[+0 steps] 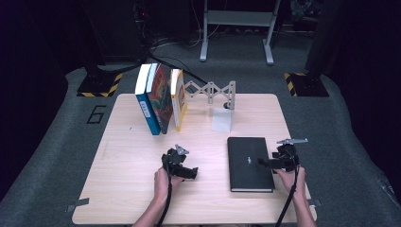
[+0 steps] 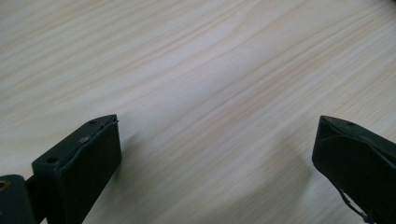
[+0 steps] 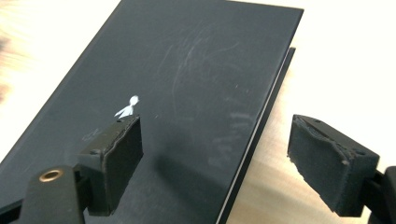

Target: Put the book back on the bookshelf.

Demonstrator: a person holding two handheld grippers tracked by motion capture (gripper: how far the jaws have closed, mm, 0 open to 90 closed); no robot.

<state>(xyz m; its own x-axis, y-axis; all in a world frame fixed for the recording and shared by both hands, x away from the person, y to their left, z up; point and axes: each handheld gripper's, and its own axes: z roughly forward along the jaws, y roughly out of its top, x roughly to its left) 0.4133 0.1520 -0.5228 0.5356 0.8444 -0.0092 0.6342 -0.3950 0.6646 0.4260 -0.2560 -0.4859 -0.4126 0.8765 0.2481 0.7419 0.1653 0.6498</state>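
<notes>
A black book (image 1: pixel 249 163) lies flat on the right part of the wooden table (image 1: pixel 127 198); its cover (image 3: pixel 187 84) carries a small white mark. My right gripper (image 1: pixel 265 162) hovers at the book's right edge, open, one jaw over the cover and the other past the edge above bare wood (image 3: pixel 215 158). My left gripper (image 1: pixel 185 172) sits mid-table left of the book, open, with bare wood between its jaws (image 2: pixel 215 154). Three books stand upright at the back left: a blue one (image 1: pixel 147 99), a colourful one (image 1: pixel 161 97) and a yellow one (image 1: pixel 178 98).
A grey scissor-style expanding rack (image 1: pixel 210 91) stretches from the yellow book to a post, with a small clear stand (image 1: pixel 222 120) in front of it. Beyond the table lie grey carpet, black-and-yellow floor bases (image 1: pixel 98 85) and a metal frame (image 1: pixel 236 28).
</notes>
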